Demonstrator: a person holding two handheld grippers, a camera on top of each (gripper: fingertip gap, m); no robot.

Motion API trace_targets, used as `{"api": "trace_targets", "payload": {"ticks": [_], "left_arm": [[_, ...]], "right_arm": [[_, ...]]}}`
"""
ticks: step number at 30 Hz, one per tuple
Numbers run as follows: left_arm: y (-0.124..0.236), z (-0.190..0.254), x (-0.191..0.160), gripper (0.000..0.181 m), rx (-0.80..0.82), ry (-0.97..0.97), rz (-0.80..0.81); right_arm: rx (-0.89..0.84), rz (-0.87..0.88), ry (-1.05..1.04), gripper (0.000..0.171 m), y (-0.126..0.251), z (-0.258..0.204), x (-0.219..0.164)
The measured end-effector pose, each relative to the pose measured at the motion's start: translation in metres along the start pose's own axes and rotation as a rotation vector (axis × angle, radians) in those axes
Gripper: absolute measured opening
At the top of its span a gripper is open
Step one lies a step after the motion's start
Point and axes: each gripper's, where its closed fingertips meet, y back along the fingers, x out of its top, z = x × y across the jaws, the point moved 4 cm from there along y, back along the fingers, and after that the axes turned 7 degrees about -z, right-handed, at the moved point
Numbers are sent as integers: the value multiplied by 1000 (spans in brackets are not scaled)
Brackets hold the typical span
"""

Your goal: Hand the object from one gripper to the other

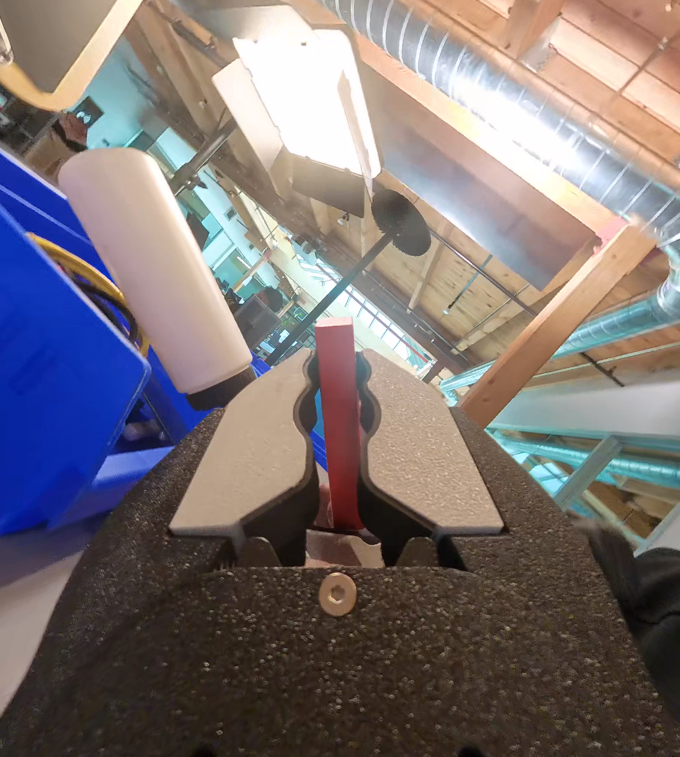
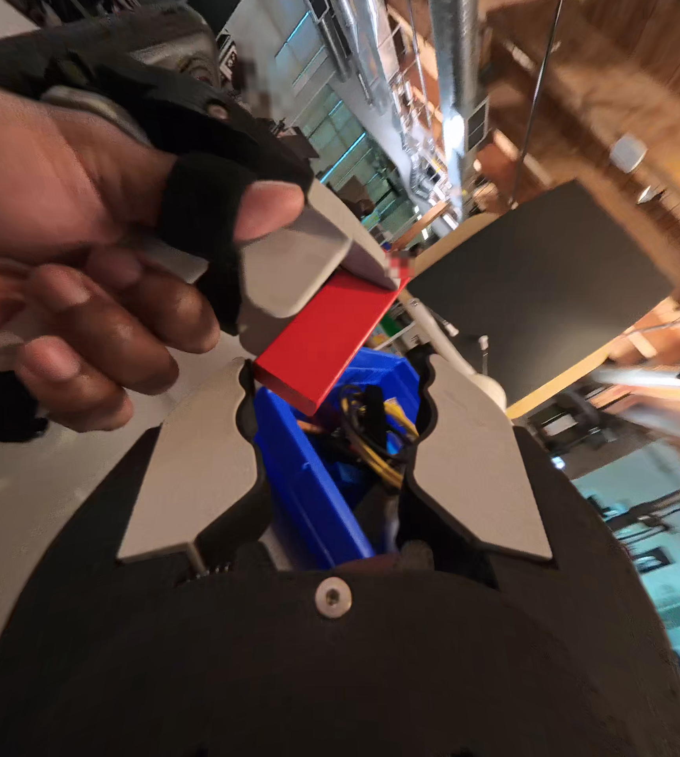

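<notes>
The left claw pinches a flat red block between its fingers, held by a hand. The right claw is spread, the block's free end just beside its left fingertip, above a blue bin of yellow and black cables.

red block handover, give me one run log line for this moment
phase: pre-transfer | left gripper: shut on red block | right gripper: open, near block end
</notes>
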Motion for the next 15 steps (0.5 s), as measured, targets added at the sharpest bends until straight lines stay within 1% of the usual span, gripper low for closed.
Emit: {"api": "trace_targets", "payload": {"ticks": [3,5,6,7,8,10,11,13,15], "left_arm": [[0,-10,-3,18,21,121,-11],[0,-16,-7,18,53,175,-30],[0,-18,-9,18,60,203,-39],[-1,-19,-11,18,63,226,-50],[-1,-20,-12,18,59,243,-59],[-1,-22,-11,19,77,251,-76],[0,-23,-10,24,92,231,-93],[1,-23,-5,43,120,130,-128],[2,-23,3,61,166,-31,-167]], "right_arm": [[-100,19,286,67,4,-6,2],[-137,33,458,57,4,-15,1],[-141,33,501,51,4,-19,0],[-125,20,513,42,2,-23,-2],[-104,4,498,31,0,-25,-5],[-87,12,429,27,1,-22,-3],[-82,25,361,22,2,-16,-1],[-1,21,124,18,3,-1,-2],[141,31,-177,17,3,17,-6]]}}
